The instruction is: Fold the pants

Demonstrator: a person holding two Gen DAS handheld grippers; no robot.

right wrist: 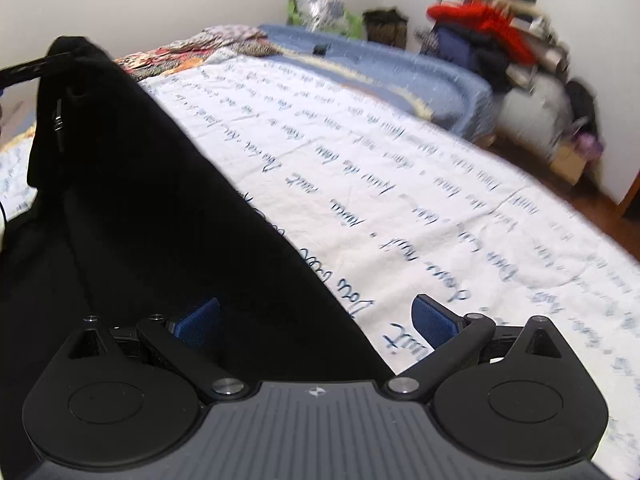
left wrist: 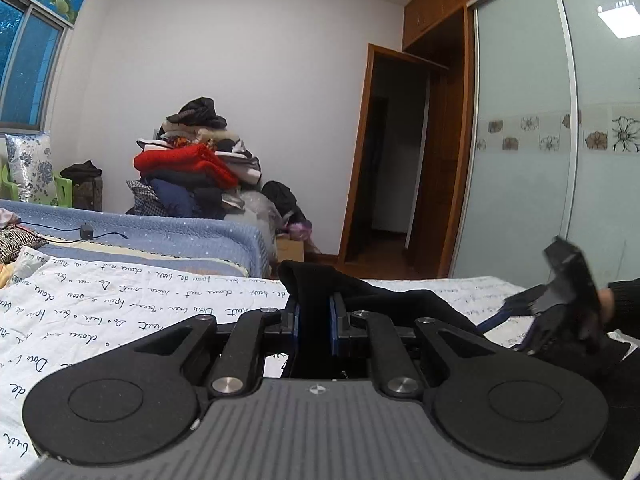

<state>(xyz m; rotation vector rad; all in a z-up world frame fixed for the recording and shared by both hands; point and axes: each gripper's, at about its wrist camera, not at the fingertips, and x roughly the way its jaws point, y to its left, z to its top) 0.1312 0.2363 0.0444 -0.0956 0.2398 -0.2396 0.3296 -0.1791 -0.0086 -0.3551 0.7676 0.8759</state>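
The black pants [left wrist: 404,300] lie on a white sheet with blue script [left wrist: 120,320] on the bed. My left gripper [left wrist: 314,322] is shut on a bunched fold of the black pants, which sticks up between its blue pads. In the right wrist view the pants [right wrist: 140,200] spread from the upper left down to my right gripper [right wrist: 316,320]. That gripper is open, its left pad [right wrist: 198,320] over the black cloth and its right pad [right wrist: 434,320] over the sheet [right wrist: 400,200]. The right gripper also shows, blurred, in the left wrist view [left wrist: 568,300].
A blue quilt [left wrist: 160,232] lies along the bed's far side, with a small black device and cable [left wrist: 86,232] on it. A tall pile of clothes [left wrist: 196,164] stands by the wall. An open doorway [left wrist: 392,160] and sliding wardrobe doors [left wrist: 560,140] are to the right.
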